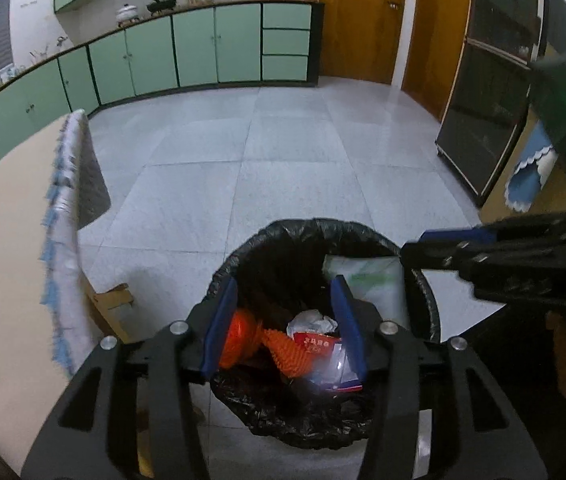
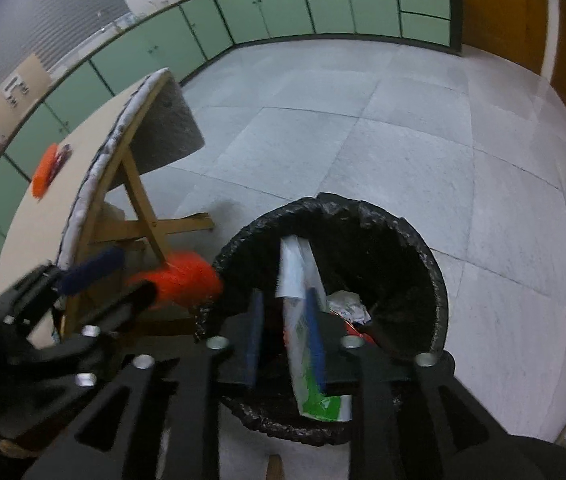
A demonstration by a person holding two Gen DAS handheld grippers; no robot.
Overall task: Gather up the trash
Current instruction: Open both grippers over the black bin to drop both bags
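- My left hand-held gripper (image 1: 285, 326) hangs over the black-lined round trash bin (image 1: 429, 300) at the bottom centre of the left wrist view, its blue pads parted. The orange ribbed foam netting (image 1: 261, 342) sits between them, seemingly loose, already among the crumpled white paper (image 1: 311, 320) and the red-and-clear wrapper (image 1: 329, 354) inside.
- My right hand-held gripper (image 2: 286, 334) is low centre in its own view, jaws standing apart. The white-and-green plastic bag (image 2: 303, 344) sits upright between them, its lower end over the near rim; I cannot tell whether a pad touches it.
- Risk: that bag may lean outward and slide onto the tiled floor (image 2: 403, 152) rather than dropping in, because so much of it overhangs the liner's edge.
- Risk: the netting is springy and could catch a pad as I lift away, dragging back out.
- Both tools crowd the same opening, so they could knock together.
- More trash waits on the beige worktop (image 2: 43, 216): an orange piece (image 2: 45, 172) at the left of the right wrist view. The worktop's wooden legs (image 2: 139, 208) stand just beside the bin.
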